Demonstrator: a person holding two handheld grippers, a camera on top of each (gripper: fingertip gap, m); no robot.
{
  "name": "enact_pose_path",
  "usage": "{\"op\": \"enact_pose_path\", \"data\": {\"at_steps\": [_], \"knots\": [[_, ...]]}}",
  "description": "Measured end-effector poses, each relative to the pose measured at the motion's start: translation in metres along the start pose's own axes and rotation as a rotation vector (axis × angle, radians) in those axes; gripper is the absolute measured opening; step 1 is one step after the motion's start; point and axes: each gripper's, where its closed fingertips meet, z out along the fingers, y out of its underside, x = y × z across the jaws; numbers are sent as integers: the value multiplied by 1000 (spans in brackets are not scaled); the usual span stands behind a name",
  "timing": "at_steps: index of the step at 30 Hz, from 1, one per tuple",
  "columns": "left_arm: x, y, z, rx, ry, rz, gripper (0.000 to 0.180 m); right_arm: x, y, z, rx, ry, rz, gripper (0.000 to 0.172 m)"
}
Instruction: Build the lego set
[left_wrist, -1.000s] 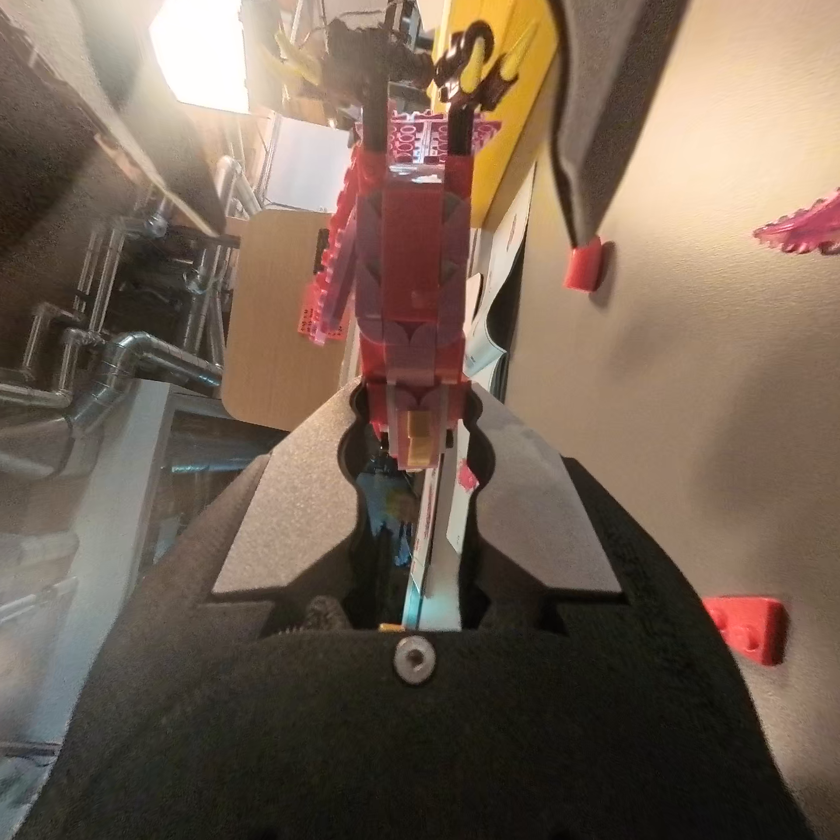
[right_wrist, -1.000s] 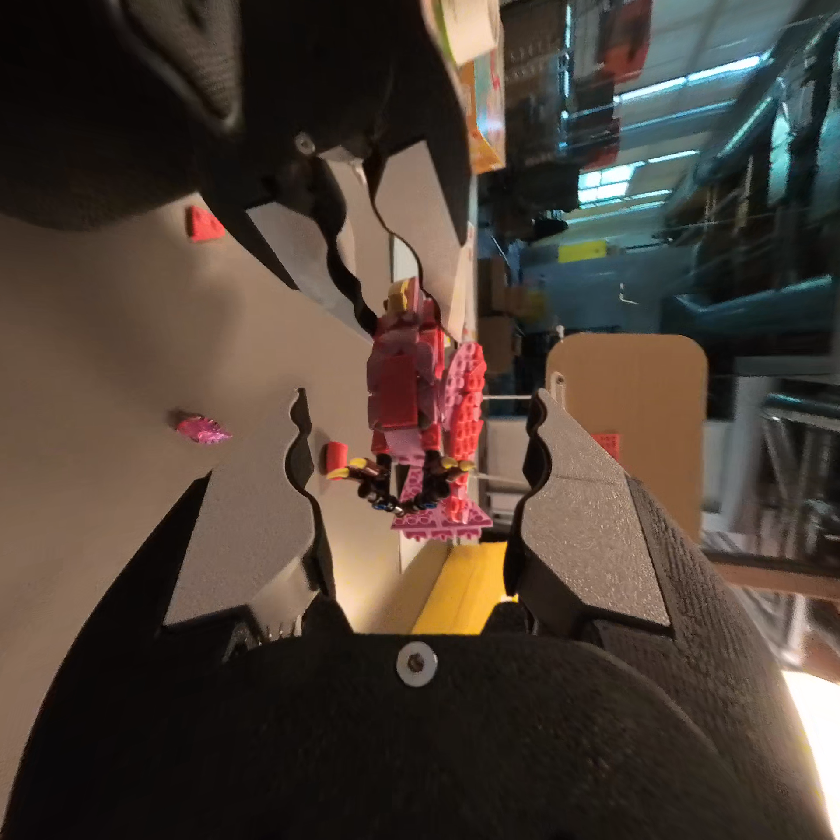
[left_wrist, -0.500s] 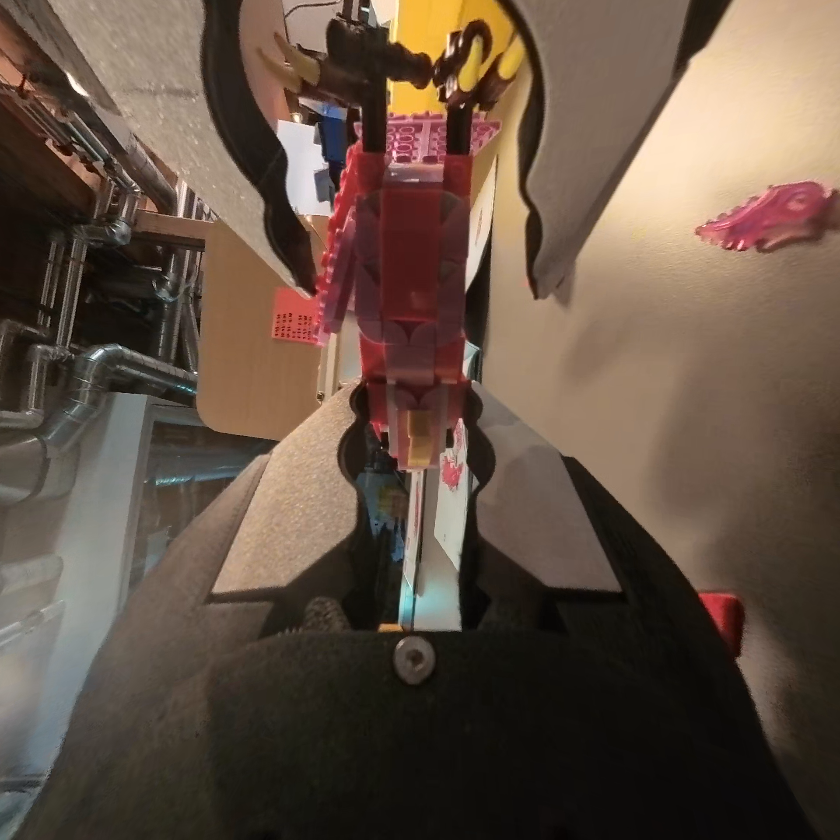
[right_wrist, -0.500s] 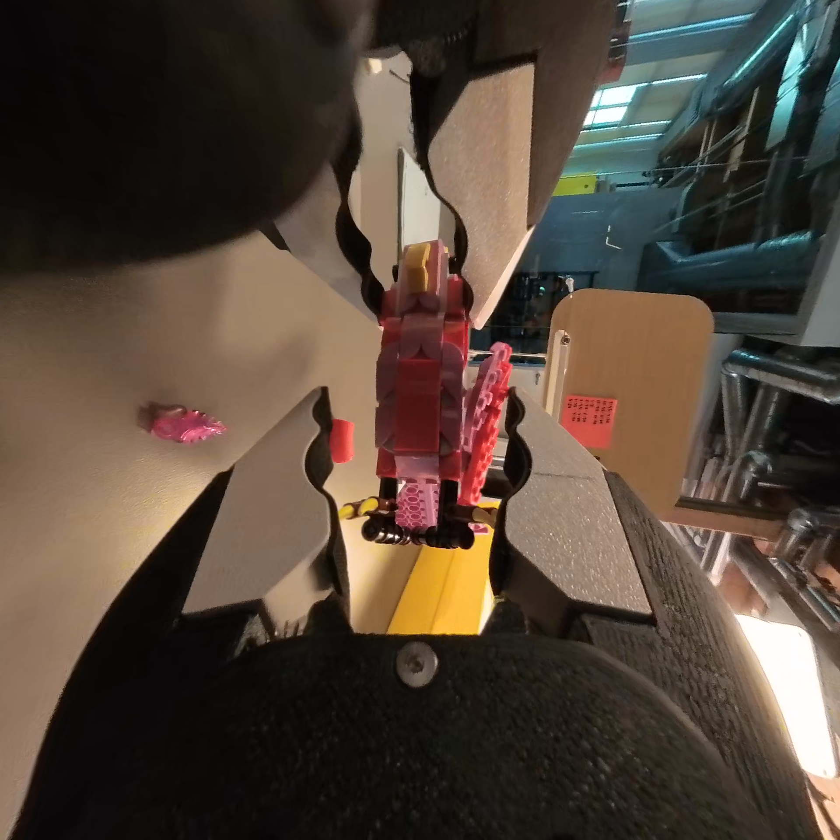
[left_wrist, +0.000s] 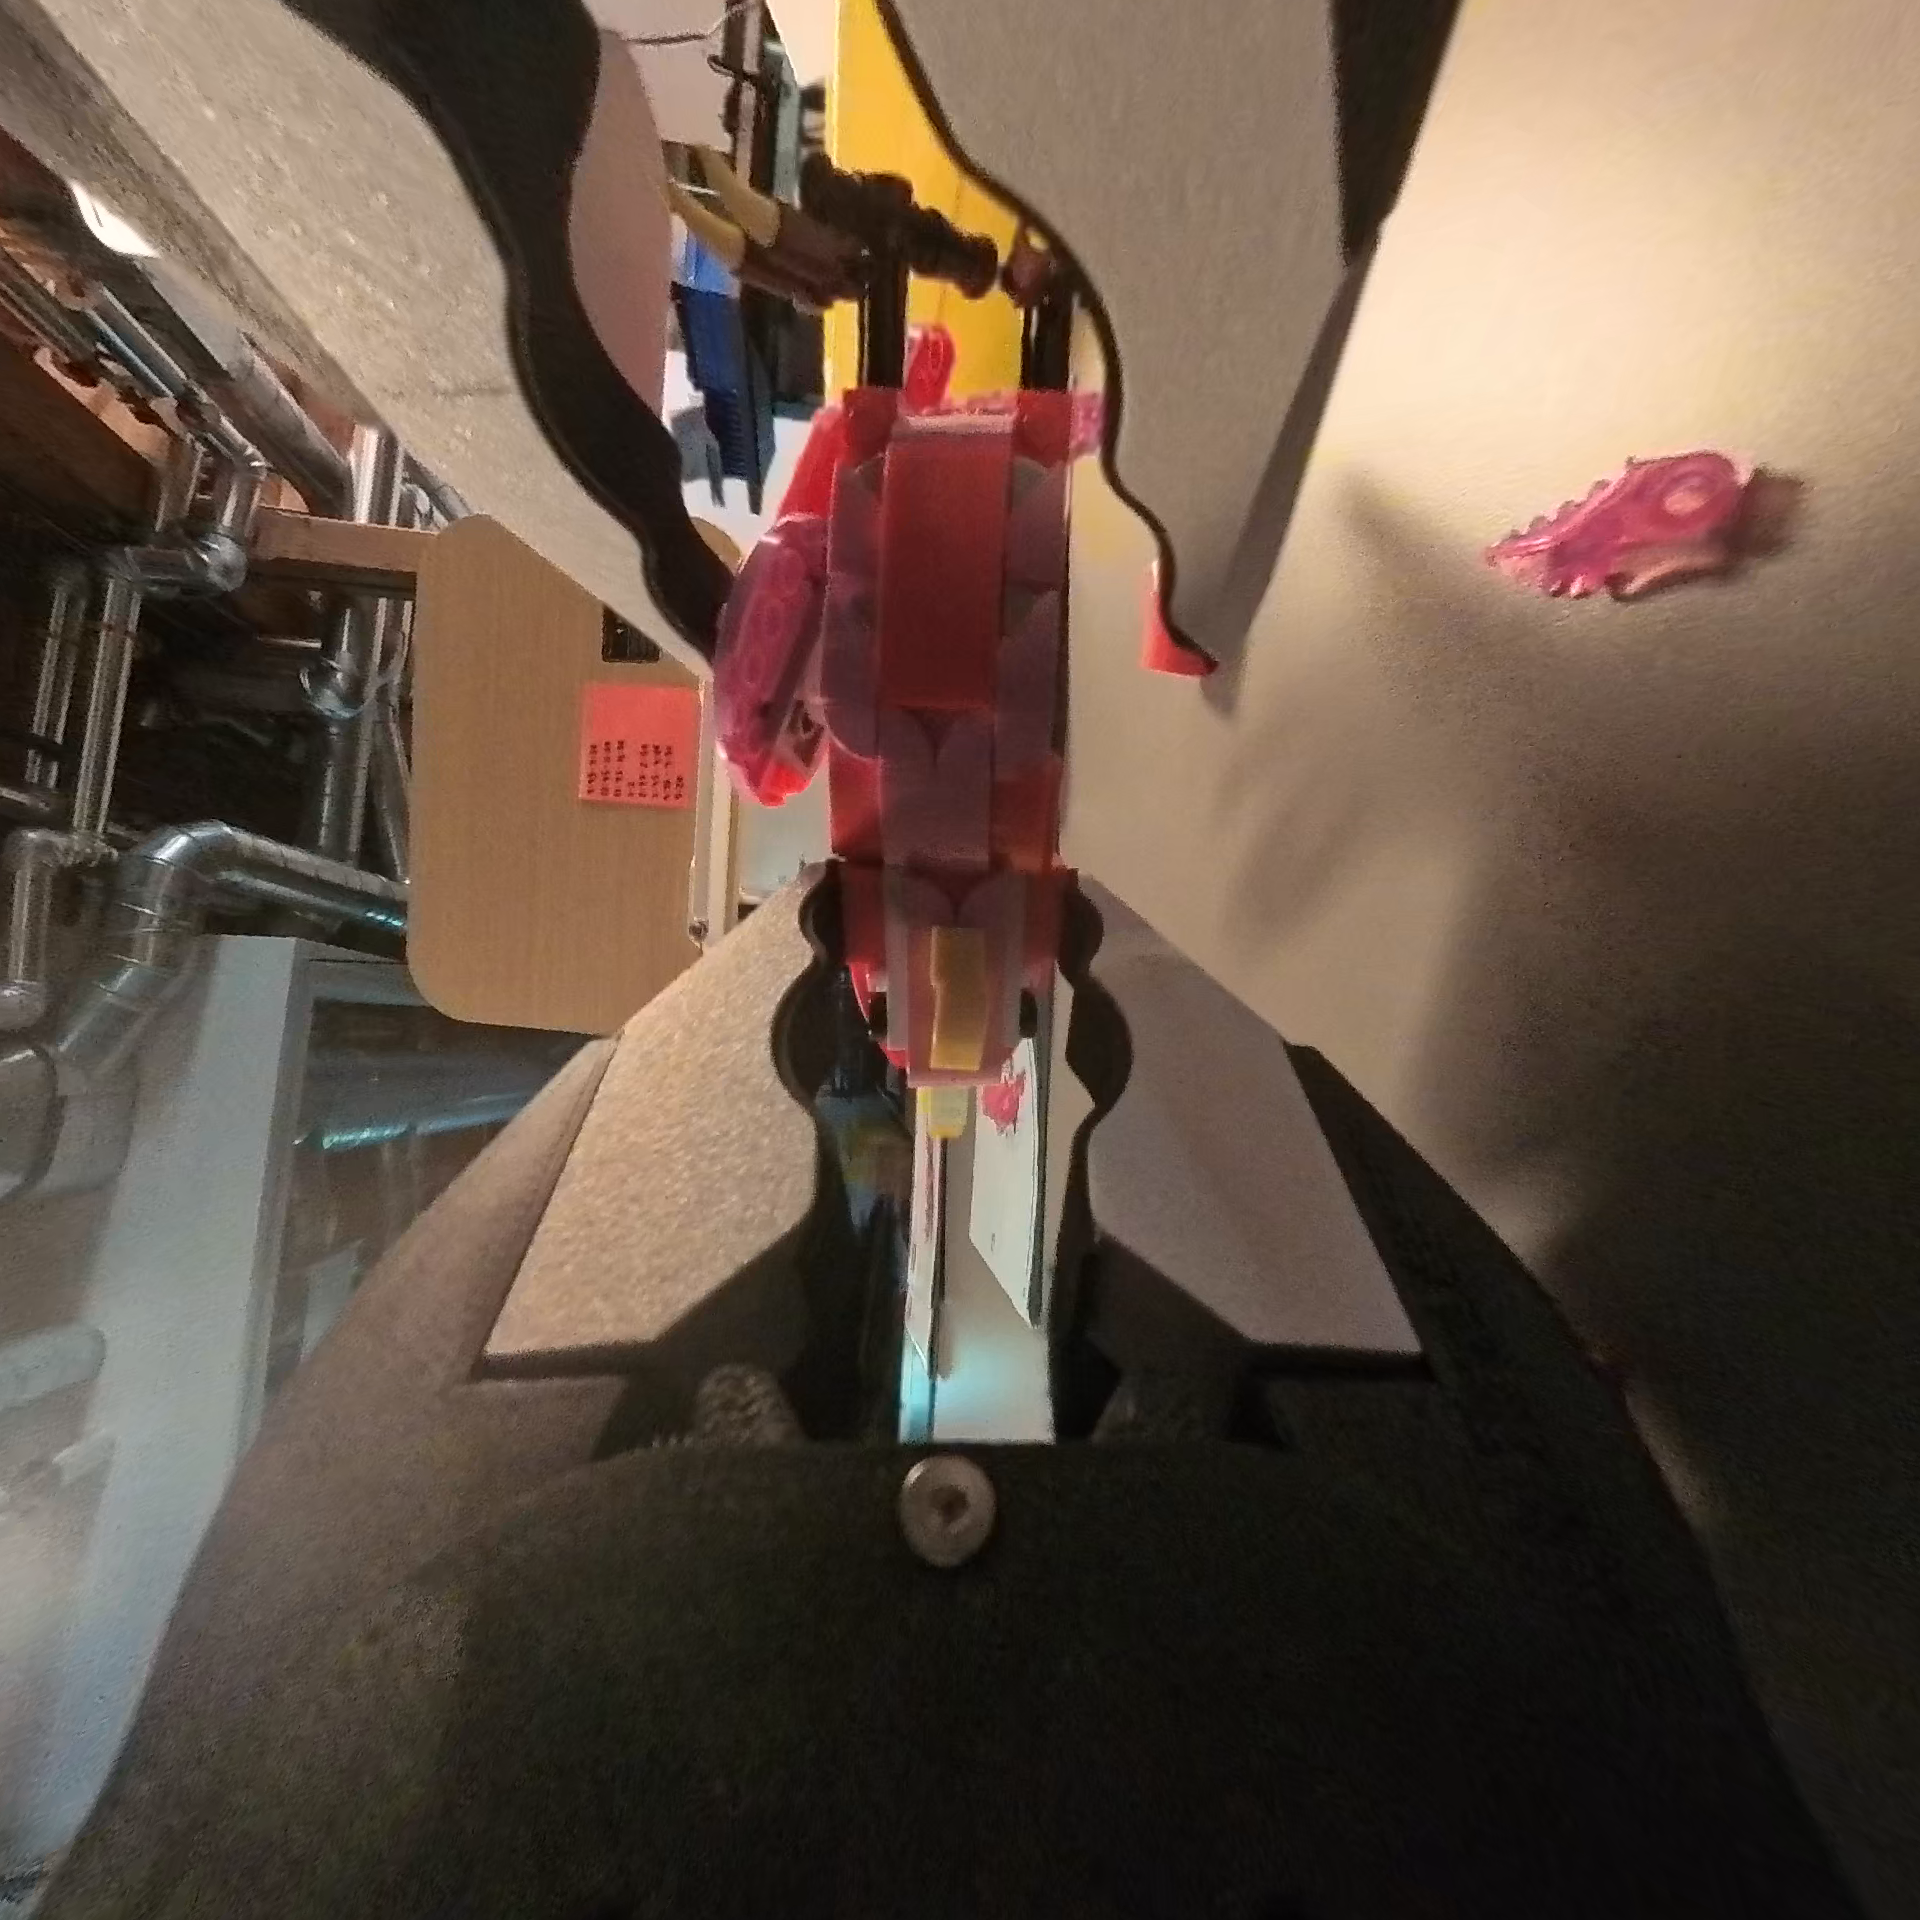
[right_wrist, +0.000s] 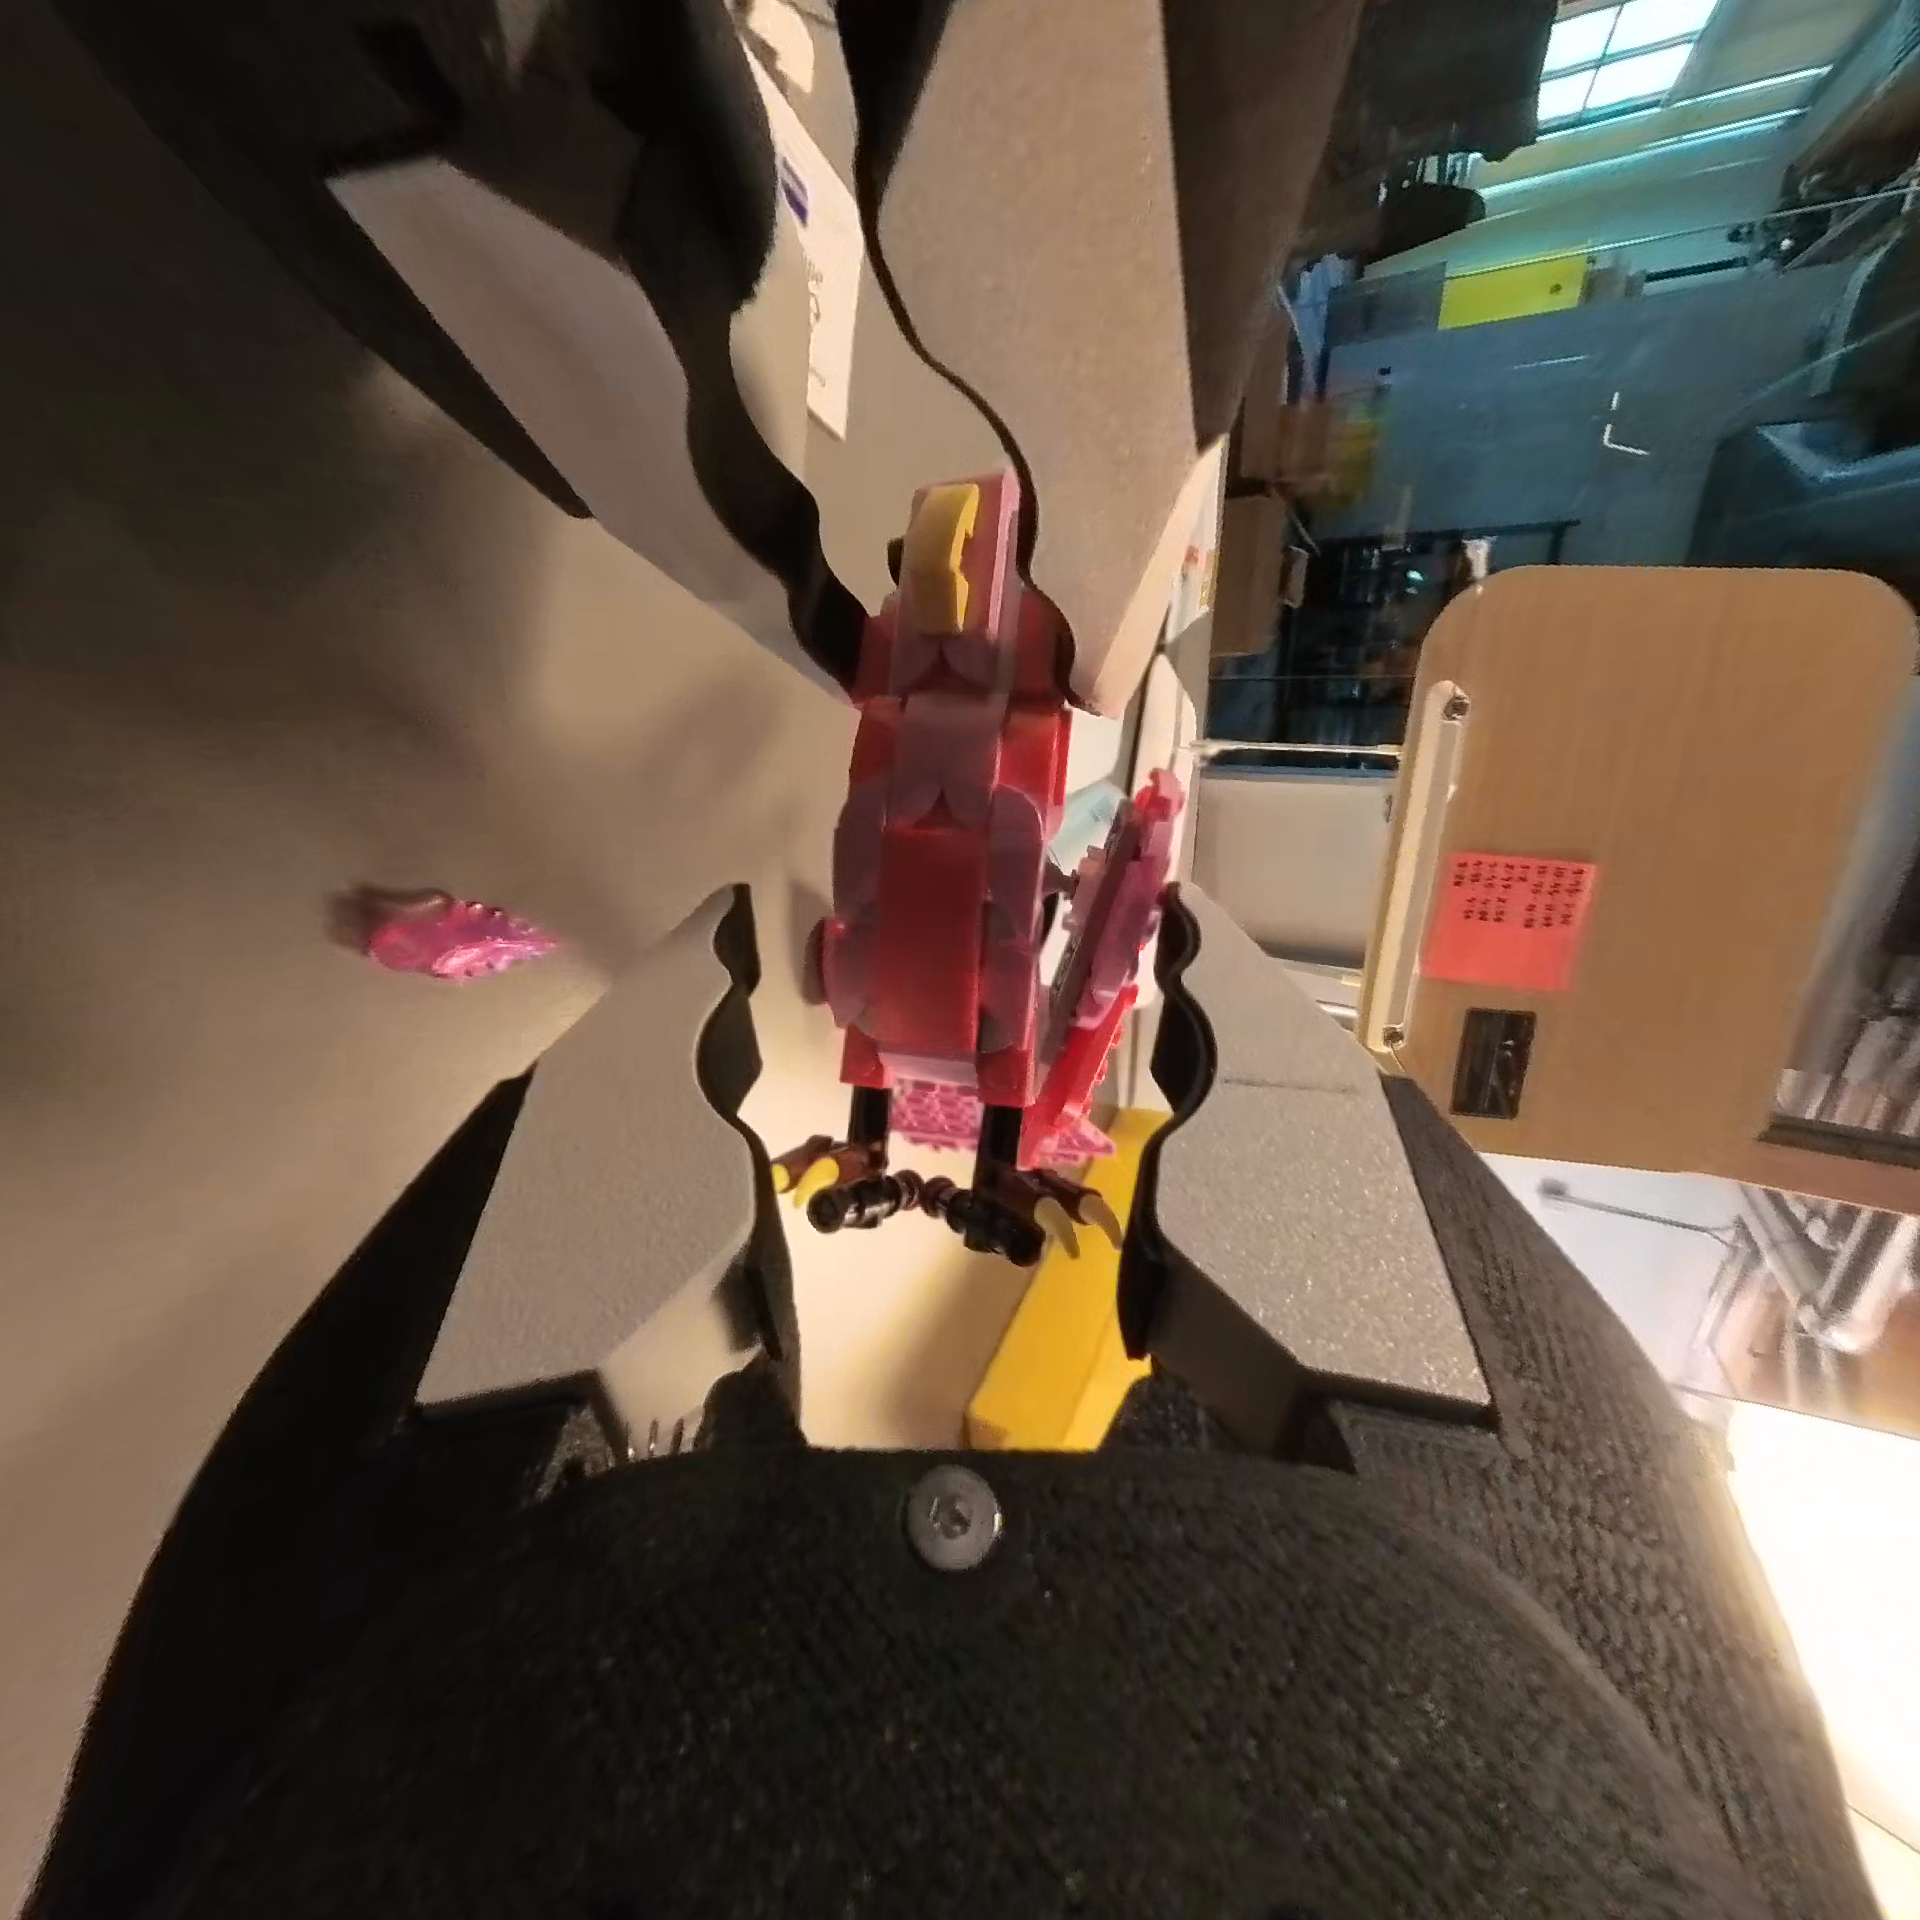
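The left hand-held gripper (left_wrist: 940, 925) is clamped on the head end of a red and pink brick-built bird (left_wrist: 940, 665), with both pads seen pressed against the sides of the head just behind the yellow beak (left_wrist: 956, 1003). The bird is thereby carried clear of the counter (left_wrist: 1558, 831), its body extending forward and its black legs and clawed feet (right_wrist: 940, 1205) at the far end. The right hand-held gripper (right_wrist: 951, 930) is spread wide around the lower body: a clear gap is visible between its left finger (right_wrist: 623, 1091) and the body, while the right finger (right_wrist: 1268, 1091) stands just beside the folded pink wing (right_wrist: 1101, 966); whether that pad touches the wing cannot be told. Several risks are judged from this arrangement. Since the model is retained only at the head, a joint between bricks could be parted by any twist or pull, and the body could be dropped. If the right hand-held gripper is closed, the wing would probably be met first and could be folded in or snapped off its hinge. The thin legs and claws lie between the fingers and could be caught and detached. Loose pieces are seen on the counter, namely a translucent pink feather-shaped piece (left_wrist: 1621, 525) and a small red brick (left_wrist: 1169, 623) beside the far fingers; these could be displaced if either tool is lowered.
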Motion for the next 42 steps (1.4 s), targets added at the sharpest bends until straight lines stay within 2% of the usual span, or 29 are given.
{"op": "enact_pose_path", "data": {"at_steps": [6, 10, 17, 25, 30, 32, 39, 42], "knots": [[2, -5, -1, 18, 3, 26, 39, 5, 6, 1, -26, 35, -42, 59], [7, -7, -1, 23, 33, 15, 39, 1, 8, 4, -24, -10, -65, 60], [12, -10, -1, 36, 57, -1, 39, -11, 10, 4, -14, -128, -132, 76], [12, -10, -1, 37, 68, -35, 39, -8, 8, 5, 0, -130, -129, 69], [15, -10, -1, 44, 93, -61, 39, -23, 13, 3, 8, -267, -193, 94], [13, -10, -1, 52, 90, -75, 39, -22, 13, 3, 17, -266, -212, 97], [5, -18, -6, 110, 96, -189, 39, 3, 7, 5, 38, -79, -274, 67], [5, -19, -7, 121, 91, -170, 39, 5, 6, 7, 33, -41, -307, 60]]}}
